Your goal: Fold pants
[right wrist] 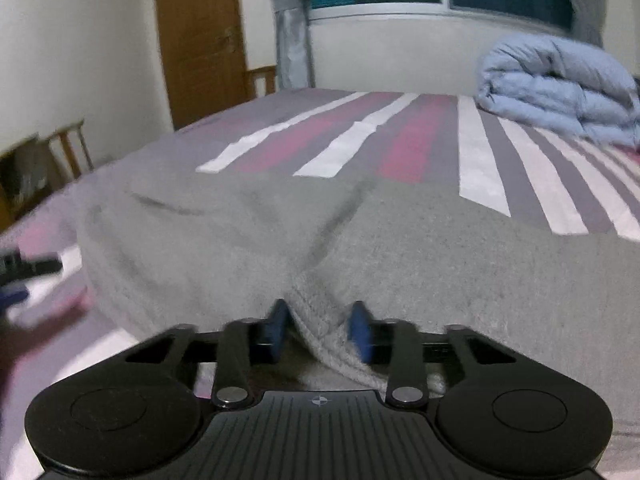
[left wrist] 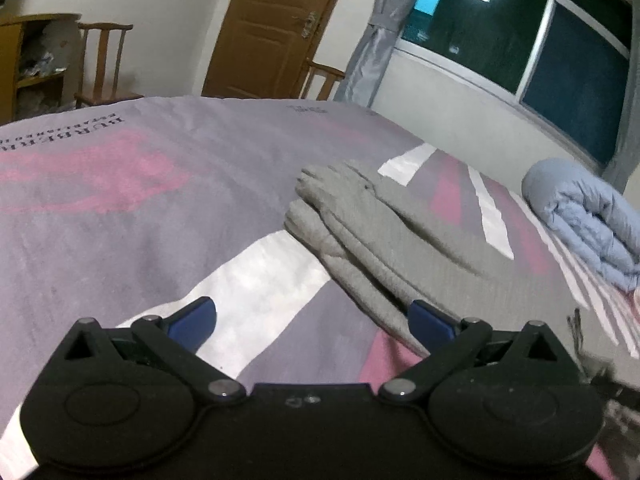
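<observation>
Bedroom walls, a wooden door [right wrist: 200, 36] and a dark window [left wrist: 520, 28] stand beyond the bed [left wrist: 120, 208], whose striped grey, pink and white sheet carries everything in view. Ahead and to the right of the left gripper [left wrist: 312, 318] lie the grey pants [left wrist: 384, 232], folded lengthwise into a long band; the jaws of this gripper are spread wide and hold nothing, with the right blue pad just beside the near edge of the fabric. Directly in front of the right gripper [right wrist: 319, 330] the pants [right wrist: 400, 248] fill the lower view, and its two blue pads pinch a raised ridge of the cloth. Far ahead and to the right rests a folded light-blue duvet [right wrist: 556, 84].
</observation>
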Available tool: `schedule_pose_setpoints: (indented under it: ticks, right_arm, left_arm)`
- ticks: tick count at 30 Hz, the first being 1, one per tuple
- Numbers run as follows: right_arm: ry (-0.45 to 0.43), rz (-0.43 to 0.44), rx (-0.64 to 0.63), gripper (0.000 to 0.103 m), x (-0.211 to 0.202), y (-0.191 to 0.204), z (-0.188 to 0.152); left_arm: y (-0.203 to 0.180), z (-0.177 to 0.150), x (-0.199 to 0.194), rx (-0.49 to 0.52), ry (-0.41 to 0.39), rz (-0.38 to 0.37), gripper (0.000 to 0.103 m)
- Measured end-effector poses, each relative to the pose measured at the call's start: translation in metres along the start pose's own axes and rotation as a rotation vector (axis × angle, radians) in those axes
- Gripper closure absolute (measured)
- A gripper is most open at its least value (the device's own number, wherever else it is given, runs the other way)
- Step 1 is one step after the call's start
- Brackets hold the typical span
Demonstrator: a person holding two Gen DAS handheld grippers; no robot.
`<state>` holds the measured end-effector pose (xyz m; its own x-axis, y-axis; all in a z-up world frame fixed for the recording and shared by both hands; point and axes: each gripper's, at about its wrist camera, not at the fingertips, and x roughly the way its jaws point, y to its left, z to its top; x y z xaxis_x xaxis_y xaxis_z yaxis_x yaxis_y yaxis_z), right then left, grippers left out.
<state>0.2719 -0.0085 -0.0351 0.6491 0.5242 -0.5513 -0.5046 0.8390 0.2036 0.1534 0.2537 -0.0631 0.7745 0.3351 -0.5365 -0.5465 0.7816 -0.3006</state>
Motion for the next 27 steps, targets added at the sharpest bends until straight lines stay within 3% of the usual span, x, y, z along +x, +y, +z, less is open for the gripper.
schedule_pose_setpoints:
  ticks: [7, 12, 14, 17, 19, 22, 27]
  right_arm:
    - [-0.005, 0.008, 0.019, 0.081, -0.007, -0.004, 0.001]
    - [-0.060, 0.036, -0.012, 0.082, -0.023, 0.002, -0.001]
    - [-0.003, 0.037, -0.042, 0.081, -0.014, 0.005, -0.006]
    - [0.008, 0.000, -0.161, 0.072, -0.008, 0.018, -0.012]
    - [-0.055, 0.017, -0.157, 0.069, -0.023, 0.019, -0.011]
    - [-0.131, 0.059, -0.049, 0.069, -0.054, -0.004, -0.012]
    - [-0.191, -0.056, 0.043, 0.067, -0.098, -0.069, -0.022]
  left_arm:
    - [-0.001, -0.001, 0.001, 0.024, 0.005, 0.006, 0.006]
    - [-0.005, -0.002, 0.003, 0.045, 0.012, 0.018, 0.006]
    - [-0.007, -0.002, 0.004, 0.057, 0.016, 0.028, 0.006]
    - [-0.009, -0.003, 0.006, 0.075, 0.022, 0.037, 0.006]
    - [-0.008, -0.003, 0.005, 0.074, 0.021, 0.029, 0.006]
    - [0.000, 0.002, 0.004, 0.035, 0.019, -0.007, 0.007]
    - [0.001, 0.017, 0.019, 0.025, 0.036, -0.089, 0.021]
